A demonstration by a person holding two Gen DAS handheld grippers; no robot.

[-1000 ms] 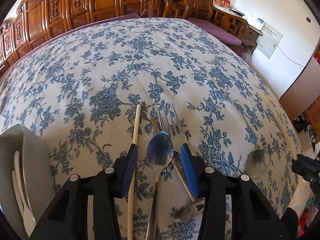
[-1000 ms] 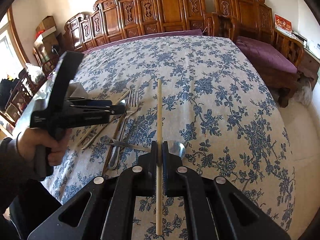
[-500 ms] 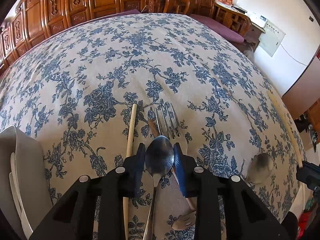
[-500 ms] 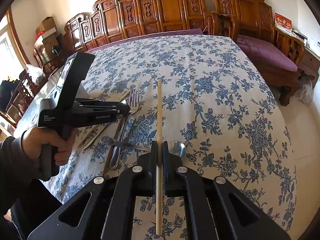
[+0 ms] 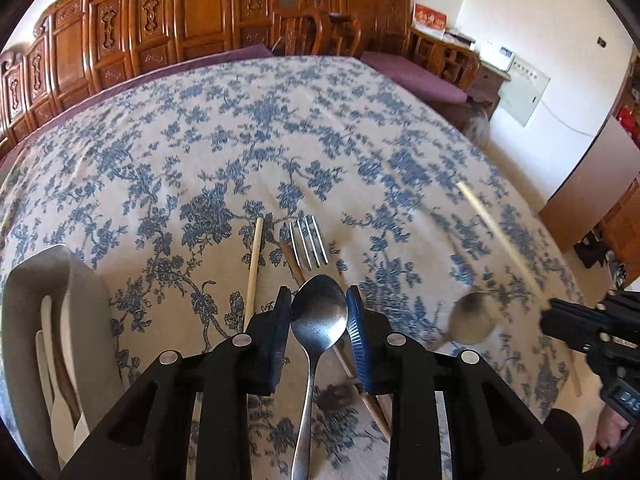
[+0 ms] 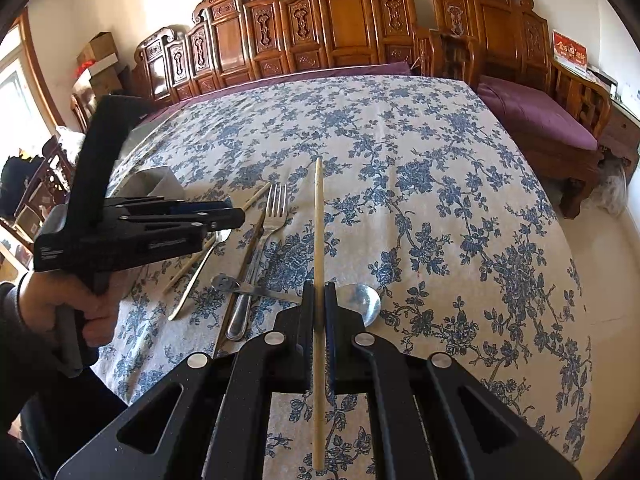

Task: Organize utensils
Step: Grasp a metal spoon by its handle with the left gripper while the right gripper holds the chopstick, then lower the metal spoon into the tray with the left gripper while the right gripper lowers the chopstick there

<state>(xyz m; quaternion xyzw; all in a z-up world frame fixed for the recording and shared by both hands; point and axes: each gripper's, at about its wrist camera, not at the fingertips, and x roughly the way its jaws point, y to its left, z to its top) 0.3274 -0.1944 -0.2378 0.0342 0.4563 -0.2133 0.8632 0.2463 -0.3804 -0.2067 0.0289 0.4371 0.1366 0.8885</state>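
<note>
My left gripper is shut on the bowl of a steel spoon, which hangs just above the flowered tablecloth; its handle runs back toward the camera. In the right wrist view the same left gripper is held by a hand at the left. My right gripper is shut on a pale wooden chopstick that points away over the table. Below lie a fork, a light chopstick, a dark chopstick and a second spoon.
A grey utensil holder with white utensils in it stands at the left table edge, also seen as the holder. Carved wooden benches with purple cushions line the far and right sides. The tablecloth stretches far beyond the utensils.
My left gripper's jaws closed from wide apart onto the spoon's bowl and lifted it off the cloth. The right gripper and its chopstick have not moved.
</note>
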